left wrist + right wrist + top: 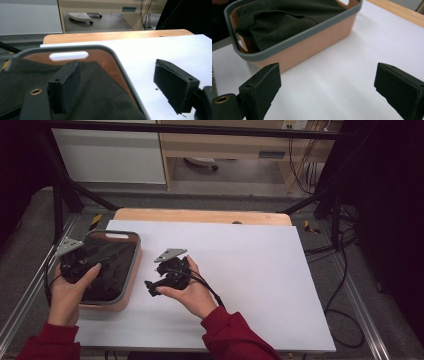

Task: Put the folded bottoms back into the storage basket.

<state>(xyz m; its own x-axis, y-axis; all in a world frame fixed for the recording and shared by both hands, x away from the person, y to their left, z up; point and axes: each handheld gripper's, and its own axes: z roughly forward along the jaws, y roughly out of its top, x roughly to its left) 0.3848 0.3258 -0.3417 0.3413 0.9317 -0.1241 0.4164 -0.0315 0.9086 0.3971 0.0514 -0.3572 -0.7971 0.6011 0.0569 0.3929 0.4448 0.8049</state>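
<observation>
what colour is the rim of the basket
Grey, above tan-orange walls; the basket rim shows best in the right gripper view.

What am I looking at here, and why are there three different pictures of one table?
A person in red sleeves holds a hand tool in each hand, each with two black fingers that open and close. One picture comes from a camera above, looking down on the table. The other two come from small cameras riding on each tool, looking along its fingers.

On the white table sits a tan basket with a grey rim, and a dark cloth lies inside it. The left gripper hovers over the basket's edge, one finger above the cloth. The right gripper is beside the basket, over bare table. Both have their fingers spread apart, and neither holds anything.
</observation>
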